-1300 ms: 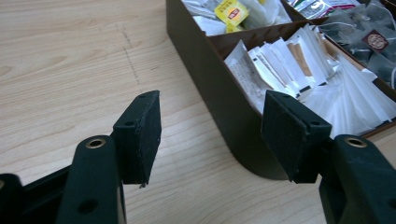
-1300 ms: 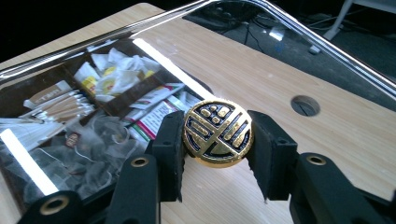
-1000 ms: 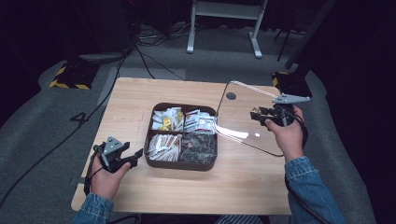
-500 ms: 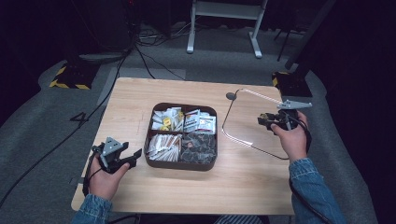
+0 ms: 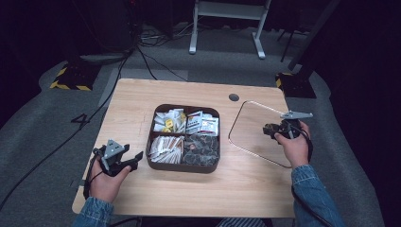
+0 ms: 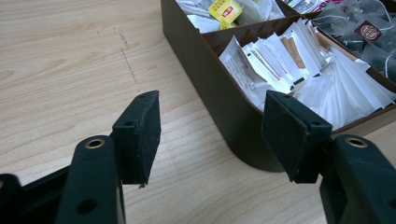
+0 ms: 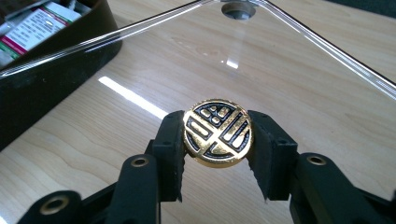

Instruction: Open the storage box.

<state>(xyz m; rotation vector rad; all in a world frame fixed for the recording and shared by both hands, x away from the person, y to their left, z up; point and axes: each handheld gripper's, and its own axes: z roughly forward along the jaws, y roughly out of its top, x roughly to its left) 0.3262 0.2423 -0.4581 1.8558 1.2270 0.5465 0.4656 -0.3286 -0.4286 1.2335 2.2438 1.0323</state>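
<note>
since the earlier frames the clear lid (image 5: 257,132) has come down from a steep tilt to lie low over the table (image 5: 132,99), just right of the brown box (image 5: 182,166), w/ the right hand lower too. left hand hasn't shifted.

right gripper (image 7: 217,140) is clamped on the lid's round gold knob (image 7: 217,132), one black jaw on each side of it, pads pressing its edge. in the right gripper view the lid's clear pane spreads out ahead of the knob, its rim (image 7: 327,46) catching light, wood grain showing thru it; whether it rests fully on the table can't be told. a round grey hole (image 5: 233,97) in the tabletop sits near the lid's far corner.

left gripper (image 6: 210,135) sits at the box's near-left corner, jaws apart w/ nothing btwn them, pointing at the box wall. box is uncovered, four compartments: white sachets (image 6: 299,70) in the near-left one, dark tea bags (image 5: 201,147) near-right, mixed packets (image 5: 184,120) in the far two.
</note>
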